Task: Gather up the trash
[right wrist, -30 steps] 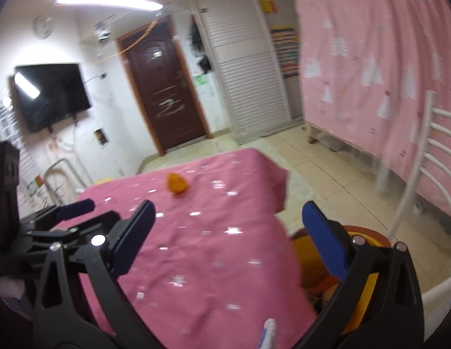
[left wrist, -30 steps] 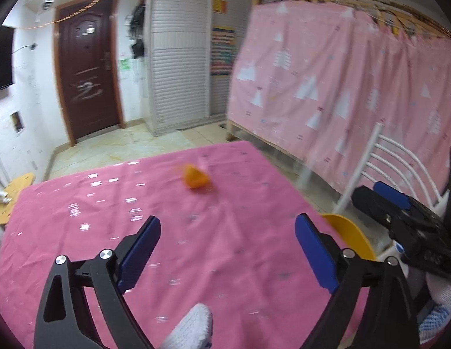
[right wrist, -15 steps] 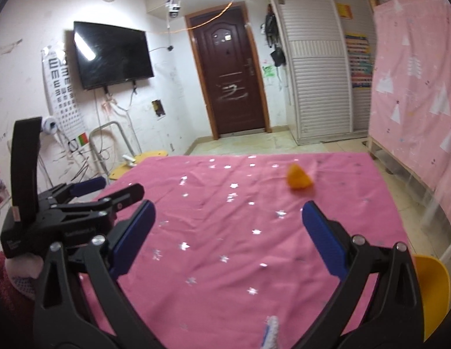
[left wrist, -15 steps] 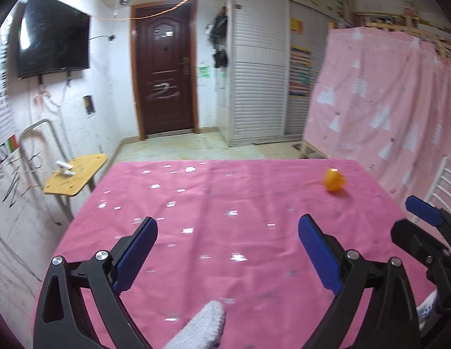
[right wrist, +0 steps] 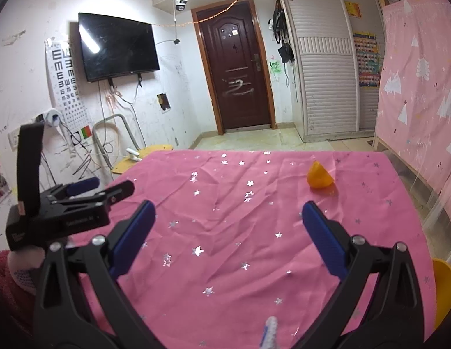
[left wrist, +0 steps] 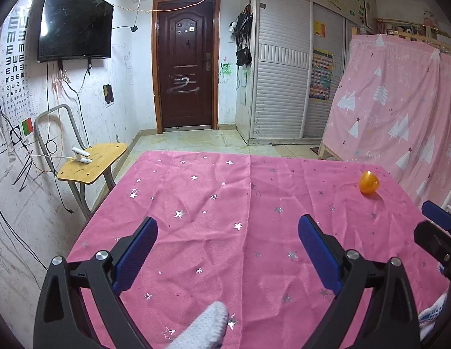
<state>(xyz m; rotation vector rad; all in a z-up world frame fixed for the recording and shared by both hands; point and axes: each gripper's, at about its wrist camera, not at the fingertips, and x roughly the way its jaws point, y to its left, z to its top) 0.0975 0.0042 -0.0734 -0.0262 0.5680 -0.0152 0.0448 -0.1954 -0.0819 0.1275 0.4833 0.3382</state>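
Left wrist view: the left gripper (left wrist: 226, 232) hangs over the near part of a table covered by a pink cloth (left wrist: 225, 203) scattered with silver stars. Its two blue-padded fingers (left wrist: 136, 254) stand wide apart with nothing between them. A gloved fingertip (left wrist: 206, 330) shows at the bottom edge. The one piece of trash, a small orange lump (left wrist: 369, 182), lies on the cloth at the far right, well apart from this gripper and to the right of its right finger. The tip of the right gripper (left wrist: 438, 226) enters at the right edge, nearer than the orange lump. Off the table's left side stands a small yellow side table (left wrist: 91, 167) with a white object on it.

Right wrist view: the right gripper (right wrist: 226, 225) is also spread wide and empty, held above the cloth (right wrist: 240, 232). The orange lump (right wrist: 320, 175) sits farther out, ahead of the right finger and clear of it. The left gripper (right wrist: 79, 200) shows side-on at the left. A yellow bin (right wrist: 443, 288) peeks past the table's near right edge.
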